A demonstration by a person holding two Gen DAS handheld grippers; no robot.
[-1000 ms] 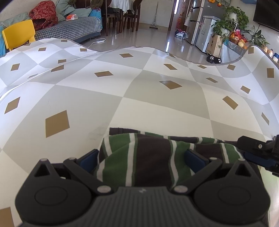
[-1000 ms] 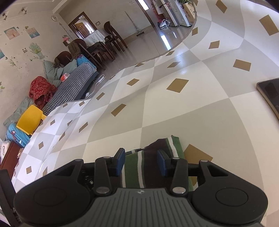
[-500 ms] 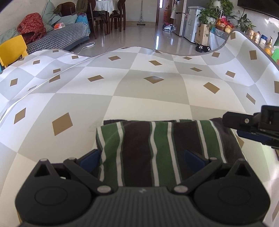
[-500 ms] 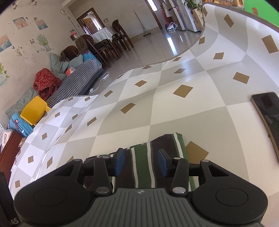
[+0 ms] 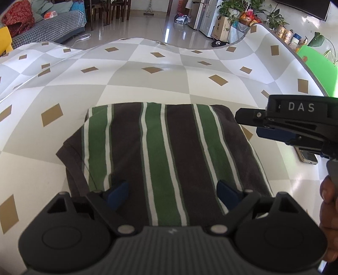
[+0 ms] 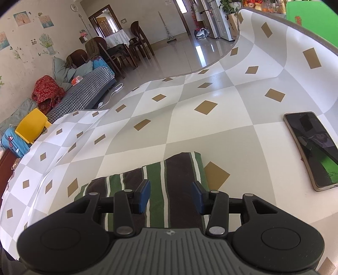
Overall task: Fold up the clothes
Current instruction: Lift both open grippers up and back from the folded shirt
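A: Green, brown & white stripes — that's your folded garment, lying flat as a neat rectangle on the tabletop, near edge closest to you. Tabletop's covered w/ a glossy checked sheet, grey & white squares w/ tan diamonds, and the far edge curls up.

B: And my grippers?

A: Your left gripper sits over the near part of the garment, jaws wide and closing right now; cloth is below and between them, pads not pressing on it. Your right gripper is over the right end of the fold, jaws about half apart, nothing pinched as far as I can see. In the left wrist view you see it side-on, at the garment's right edge, w/ part of your hand behind it.

B: What else is on the surface?

A: A phone, dark screen up, to the right of the garment, apart from it.

B: Room?

A: Shiny tiled floor past the tabletop. Sofa w/ a houndstooth cover on the left, a yellow chair by it, dining table & dark chairs further back. Fridge & potted plants far right.
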